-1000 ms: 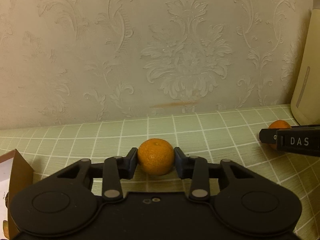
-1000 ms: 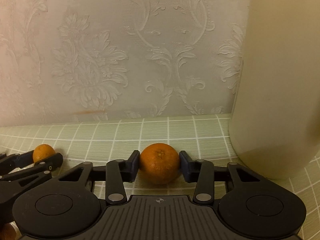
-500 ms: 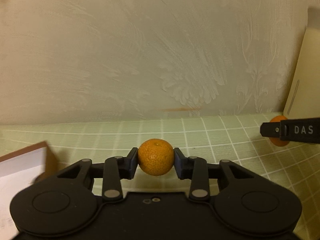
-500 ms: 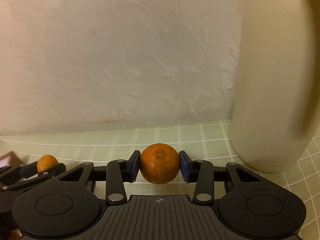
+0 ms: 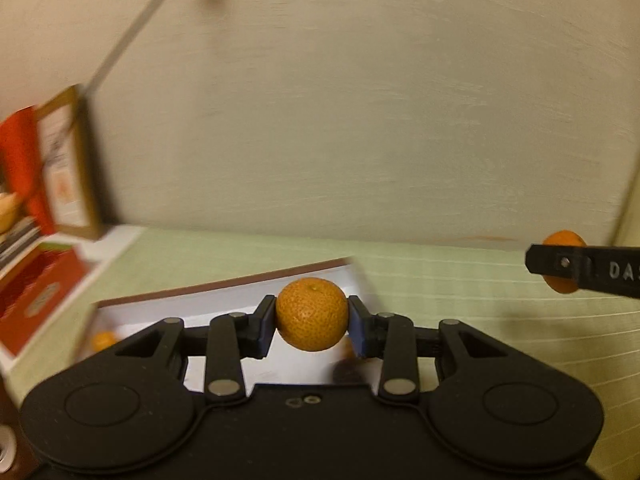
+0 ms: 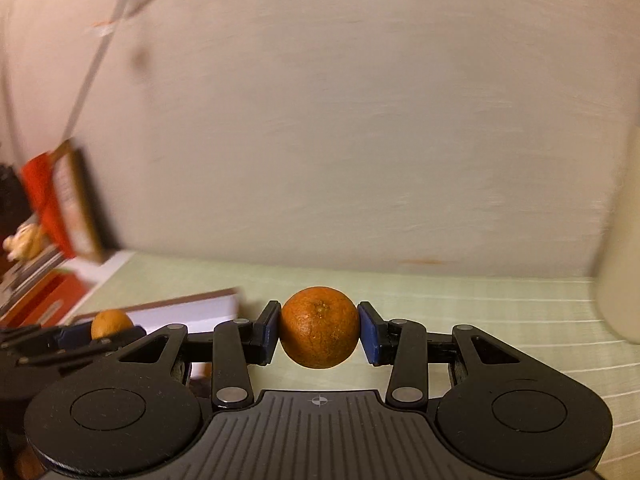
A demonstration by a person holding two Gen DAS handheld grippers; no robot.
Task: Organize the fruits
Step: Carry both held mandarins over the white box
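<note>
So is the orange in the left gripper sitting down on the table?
No, the left gripper pinches the orange between its pads, holding it in the air above the open white box.

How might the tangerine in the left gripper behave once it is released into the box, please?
The tangerine looks round, so it would probably roll on the box floor. Its dimpled peel likely gives the left gripper pads decent grip. It probably bruises under hard squeezing.

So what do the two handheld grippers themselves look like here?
Both are matte black, with two round discs, silver pivot pins and blue-padded fingers. The left gripper has a smooth body; the right gripper has a ribbed body with a crosshair mark and white letters "DAS" on its side.
</note>
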